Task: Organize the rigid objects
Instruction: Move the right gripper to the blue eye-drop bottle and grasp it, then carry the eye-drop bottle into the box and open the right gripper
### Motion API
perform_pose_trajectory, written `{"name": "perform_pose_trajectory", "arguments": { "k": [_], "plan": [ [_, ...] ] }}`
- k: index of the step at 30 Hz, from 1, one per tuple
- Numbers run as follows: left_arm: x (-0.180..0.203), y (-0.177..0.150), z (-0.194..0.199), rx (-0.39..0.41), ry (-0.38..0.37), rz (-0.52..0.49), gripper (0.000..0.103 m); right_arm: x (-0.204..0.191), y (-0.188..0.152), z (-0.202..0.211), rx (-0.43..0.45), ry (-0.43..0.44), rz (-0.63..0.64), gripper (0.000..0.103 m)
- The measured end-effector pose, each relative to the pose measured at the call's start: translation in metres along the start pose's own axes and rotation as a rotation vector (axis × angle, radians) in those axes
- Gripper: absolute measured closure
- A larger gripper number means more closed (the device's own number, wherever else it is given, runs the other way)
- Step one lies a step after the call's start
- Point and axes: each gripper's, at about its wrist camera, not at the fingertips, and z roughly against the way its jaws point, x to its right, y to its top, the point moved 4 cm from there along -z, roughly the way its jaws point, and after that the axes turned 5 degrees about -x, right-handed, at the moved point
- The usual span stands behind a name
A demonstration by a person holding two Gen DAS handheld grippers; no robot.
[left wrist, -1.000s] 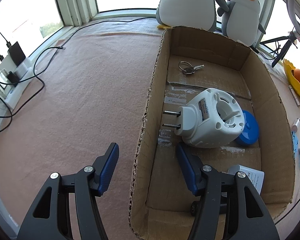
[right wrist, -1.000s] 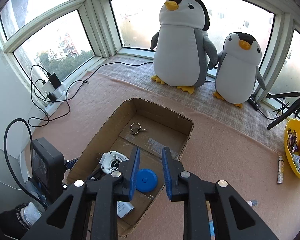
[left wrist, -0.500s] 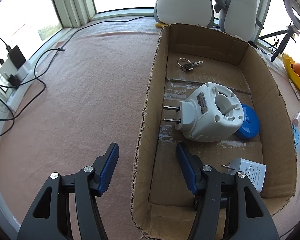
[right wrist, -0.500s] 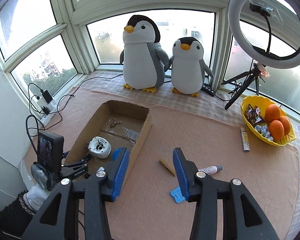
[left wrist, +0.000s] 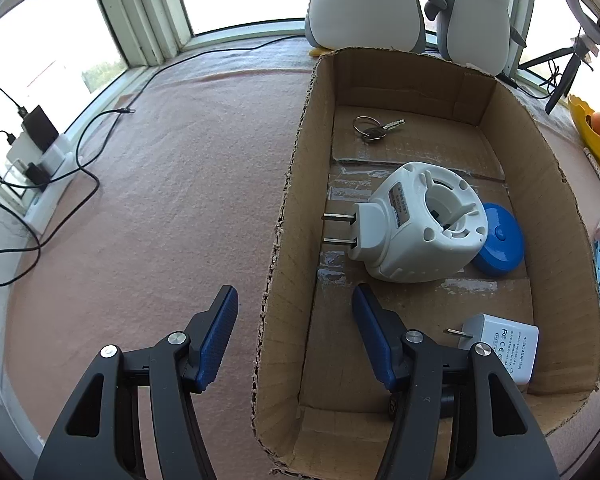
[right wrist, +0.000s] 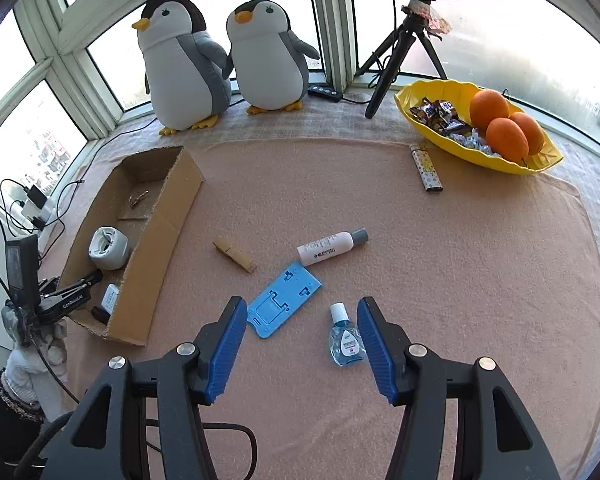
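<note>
Left gripper (left wrist: 296, 316): jaws wide apart, empty, straddling the left wall of the brown cardboard box (left wrist: 556, 184).
Right gripper (right wrist: 302, 340): jaws wide apart, empty, above the pink surface (right wrist: 460, 264).
Small blue eye-drop bottle (right wrist: 345, 338): lying just beside the right jaw.
Flat blue plastic stand (right wrist: 284, 298): beside the bottle.

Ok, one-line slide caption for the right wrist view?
Open right hand-held gripper above blue plastic plate and eye-drop bottle, cardboard box at left.
</note>
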Motion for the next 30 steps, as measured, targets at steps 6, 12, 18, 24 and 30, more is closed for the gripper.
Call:
{"name": "perform_pose_trajectory", "arguments": {
  "k": [6,12,18,24,30],
  "plan": [
    [0.0,-0.001,0.0,0.002,0.003,0.008,0.043,0.019,-0.015,-0.038,-0.071,-0.038,-0.013,0.05],
    [0.0,-0.001,0.0,0.001,0.003,0.011,0.043,0.022,-0.02,-0.06,-0.113,-0.043,0.004,0.054],
    [-0.001,-0.002,0.0,0.001,0.0,0.015,0.043,0.017,-0.022,-0.075,-0.154,-0.065,0.033,0.061],
    [-0.003,-0.002,-0.001,0.0,-0.005,0.016,0.043,0.018,-0.021,-0.08,-0.178,-0.069,0.04,0.073],
    [-0.004,-0.002,-0.001,-0.001,-0.009,0.019,0.043,0.02,-0.019,-0.079,-0.182,-0.061,0.031,0.075]
  ]
}}
